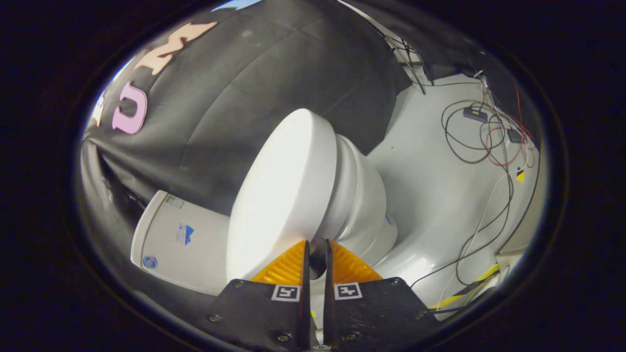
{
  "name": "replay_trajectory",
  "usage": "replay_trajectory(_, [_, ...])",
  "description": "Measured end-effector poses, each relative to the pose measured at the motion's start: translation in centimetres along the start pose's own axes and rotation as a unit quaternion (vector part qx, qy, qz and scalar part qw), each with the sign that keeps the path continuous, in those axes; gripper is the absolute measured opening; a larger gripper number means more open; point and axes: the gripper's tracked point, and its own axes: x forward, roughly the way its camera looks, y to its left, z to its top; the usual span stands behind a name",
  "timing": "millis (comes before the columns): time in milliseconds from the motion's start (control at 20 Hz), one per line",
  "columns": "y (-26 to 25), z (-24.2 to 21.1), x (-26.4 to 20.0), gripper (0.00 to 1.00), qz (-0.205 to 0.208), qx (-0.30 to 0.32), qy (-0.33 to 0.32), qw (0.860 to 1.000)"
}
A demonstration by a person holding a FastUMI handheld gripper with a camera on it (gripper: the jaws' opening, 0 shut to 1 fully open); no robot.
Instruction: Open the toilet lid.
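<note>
The white toilet lid [283, 195] lies down on the seat [344, 181], over the bowl [369, 215]. The whole toilet appears tilted in the gripper view. Its tank [181, 244] stands behind the lid, against the black cloth wall. My gripper [317, 243] is at the lid's front rim, where lid and seat meet. The two fingers [286, 266] stand almost together, with only a thin dark slit between them. I see nothing held in that slit. The rim right at the fingertips is hidden by the fingers.
Pale grey floor [440, 186] spreads beside the bowl. Loose cables and small boxes [477, 127] lie on it farther off. Yellow-and-black tape [469, 288] marks the floor near the fingers. The black cloth wall [234, 98] hangs close behind the tank.
</note>
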Motion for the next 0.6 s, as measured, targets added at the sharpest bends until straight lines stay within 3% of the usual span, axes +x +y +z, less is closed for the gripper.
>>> replay_trajectory(250, [-0.1, 0.5, -0.5, 0.11, -0.010, -0.024, -0.014, 1.000])
replay_trajectory(300, [-0.2, 1.2, 2.9, 0.01, -0.009, -0.011, -0.019, 1.000])
replay_trajectory(350, [0.4, 0.7, -0.2, 0.01, -0.009, 0.009, -0.022, 1.000])
replay_trajectory(600, [1.0, 0.9, -0.5, 0.02, -0.015, -0.009, -0.017, 1.000])
